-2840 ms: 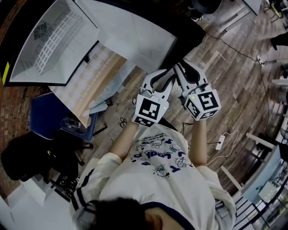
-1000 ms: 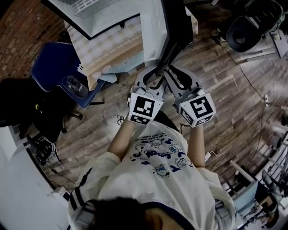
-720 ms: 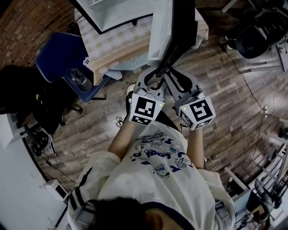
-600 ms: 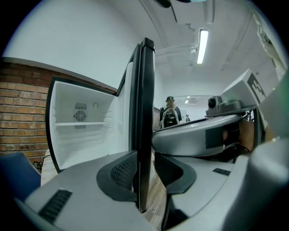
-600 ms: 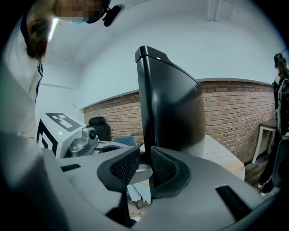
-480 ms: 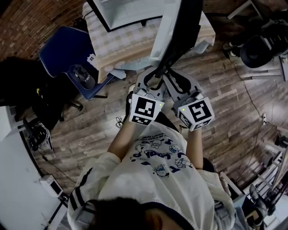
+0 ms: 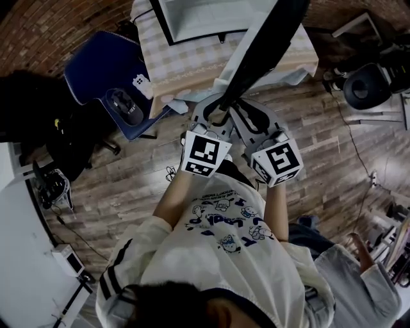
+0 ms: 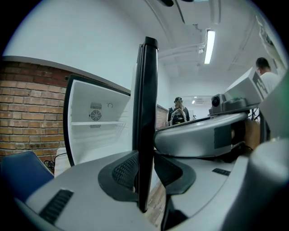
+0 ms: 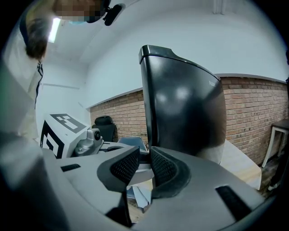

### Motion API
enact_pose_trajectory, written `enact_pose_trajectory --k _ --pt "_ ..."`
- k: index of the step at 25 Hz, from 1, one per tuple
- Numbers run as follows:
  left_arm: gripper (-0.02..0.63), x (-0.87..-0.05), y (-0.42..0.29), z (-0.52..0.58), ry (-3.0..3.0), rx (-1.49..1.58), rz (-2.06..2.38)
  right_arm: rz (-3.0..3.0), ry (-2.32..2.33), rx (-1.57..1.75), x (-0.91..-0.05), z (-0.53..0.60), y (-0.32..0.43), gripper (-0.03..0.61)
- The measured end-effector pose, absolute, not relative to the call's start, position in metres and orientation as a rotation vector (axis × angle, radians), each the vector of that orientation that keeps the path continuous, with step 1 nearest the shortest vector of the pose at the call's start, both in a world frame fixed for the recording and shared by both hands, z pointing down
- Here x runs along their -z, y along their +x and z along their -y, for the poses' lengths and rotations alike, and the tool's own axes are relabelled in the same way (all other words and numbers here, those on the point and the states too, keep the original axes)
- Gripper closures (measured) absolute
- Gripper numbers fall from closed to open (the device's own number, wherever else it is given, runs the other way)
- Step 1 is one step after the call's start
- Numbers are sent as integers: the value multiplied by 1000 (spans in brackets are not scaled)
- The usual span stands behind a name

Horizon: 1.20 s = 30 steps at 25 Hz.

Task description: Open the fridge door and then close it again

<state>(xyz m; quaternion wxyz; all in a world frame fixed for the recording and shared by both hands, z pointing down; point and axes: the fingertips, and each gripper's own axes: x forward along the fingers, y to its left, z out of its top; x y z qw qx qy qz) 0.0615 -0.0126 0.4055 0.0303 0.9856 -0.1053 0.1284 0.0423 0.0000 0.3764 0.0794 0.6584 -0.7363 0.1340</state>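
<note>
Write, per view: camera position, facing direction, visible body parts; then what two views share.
Head view: on the head, looking steeply down; left gripper, right gripper and forearms show.
Left gripper view: rides that gripper, faces the fridge door edge-on, jaws clamping it.
Right gripper view: likewise, seeing the door's dark outer face.
All share the door.

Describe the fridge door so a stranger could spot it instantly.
Find the small white-lined fridge on the cloth-covered table by the brick wall. Its door is the glossy black slab swung open, the only dark panel beside the white interior.
</note>
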Motion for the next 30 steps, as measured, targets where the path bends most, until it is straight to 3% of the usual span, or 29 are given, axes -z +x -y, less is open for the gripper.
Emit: enact_pose_trajectory --k 30 --pt "491 -408 26 185 3000 -379 395 2258 1894 -426 -387 153 29 489"
